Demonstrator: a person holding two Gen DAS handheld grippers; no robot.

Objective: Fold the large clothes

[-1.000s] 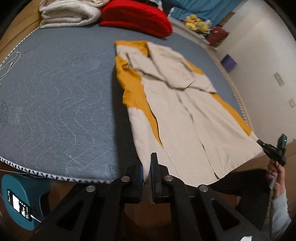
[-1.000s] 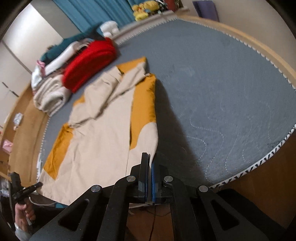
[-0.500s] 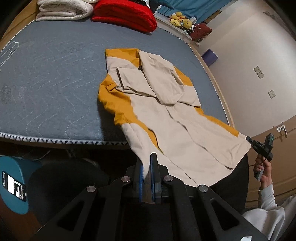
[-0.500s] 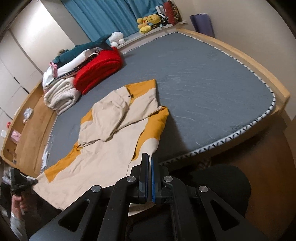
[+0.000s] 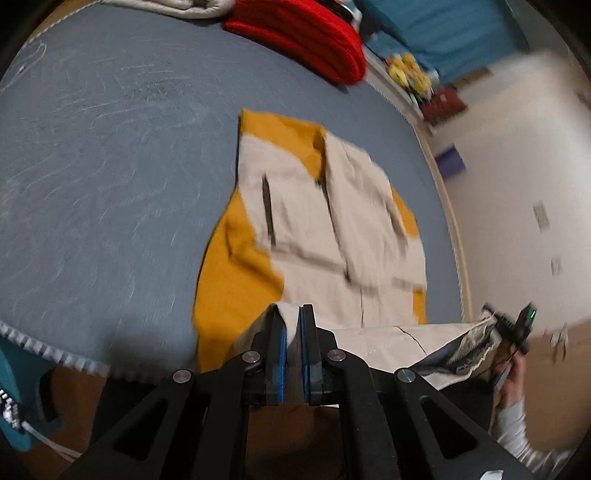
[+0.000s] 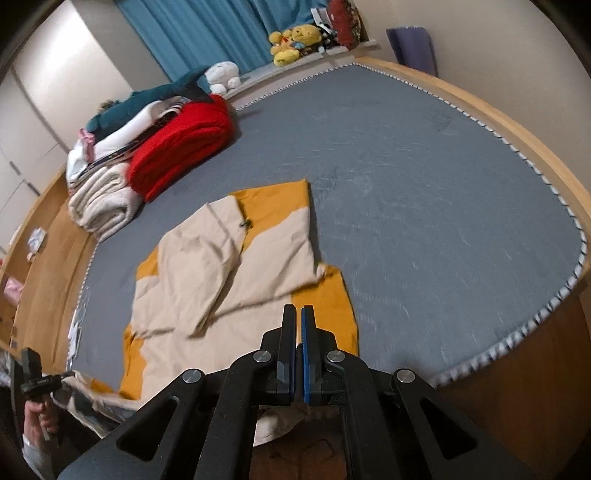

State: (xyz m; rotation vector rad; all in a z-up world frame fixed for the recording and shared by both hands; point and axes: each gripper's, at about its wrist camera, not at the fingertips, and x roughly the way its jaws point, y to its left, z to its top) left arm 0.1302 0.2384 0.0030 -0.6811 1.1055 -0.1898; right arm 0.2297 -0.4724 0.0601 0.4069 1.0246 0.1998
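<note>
A large beige and mustard-yellow coat (image 5: pixel 314 225) lies on the grey quilted bed (image 5: pixel 110 166), sleeves folded over its chest; it also shows in the right wrist view (image 6: pixel 229 266). My left gripper (image 5: pixel 294 314) is shut on one bottom hem corner. My right gripper (image 6: pixel 298 314) is shut on the other hem corner, and it shows at the right of the left wrist view (image 5: pixel 506 325). The hem is lifted off the bed's near edge and stretched between the two grippers, above the coat's lower part.
A red folded blanket (image 6: pixel 184 136) and a cream rolled blanket (image 6: pixel 103 203) sit at the bed's far end with other bedding. Plush toys (image 6: pixel 291 40) line a shelf under the blue curtain (image 6: pixel 207 26). The wooden bed frame (image 6: pixel 517 122) rims the mattress. A teal object (image 5: pixel 22 398) sits at the floor.
Both grippers have lifted the hem and carried it forward over the bed, so the coat's lower part no longer hangs off the edge and starts to double over.
</note>
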